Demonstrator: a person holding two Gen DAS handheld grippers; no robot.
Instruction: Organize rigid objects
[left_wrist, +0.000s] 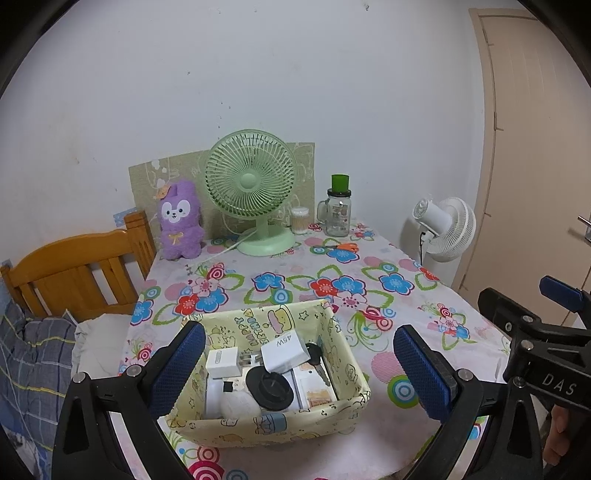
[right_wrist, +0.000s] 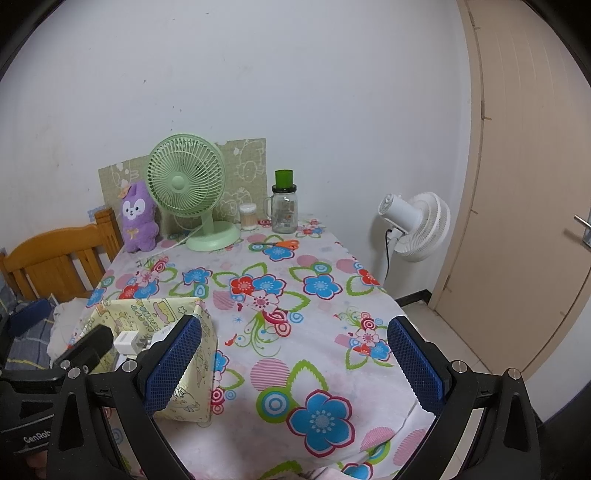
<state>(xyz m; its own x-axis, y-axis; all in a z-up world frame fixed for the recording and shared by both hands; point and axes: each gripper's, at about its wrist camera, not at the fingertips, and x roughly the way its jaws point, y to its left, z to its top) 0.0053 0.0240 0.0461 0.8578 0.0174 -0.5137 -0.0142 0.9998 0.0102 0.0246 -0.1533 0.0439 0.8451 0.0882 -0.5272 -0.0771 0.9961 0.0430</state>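
Holding chargers (left_wrist: 221, 363), a key (left_wrist: 317, 360) and a black lid (left_wrist: 269, 387), the fabric basket (left_wrist: 295, 424) sits before both grippers' spread, empty fingers (left_wrist: 177, 365).

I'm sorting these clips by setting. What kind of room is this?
Most likely a small bedroom at home: a wooden bed frame with bedding beside the floral-clothed table, a plush toy and a desk fan.

Far end of my table: green fan (left_wrist: 250, 192) | purple plush (left_wrist: 180, 219) left of it | glass jar (left_wrist: 338, 212) right | orange scissors (left_wrist: 341, 247) | white floor fan (left_wrist: 445, 229) beyond the edge
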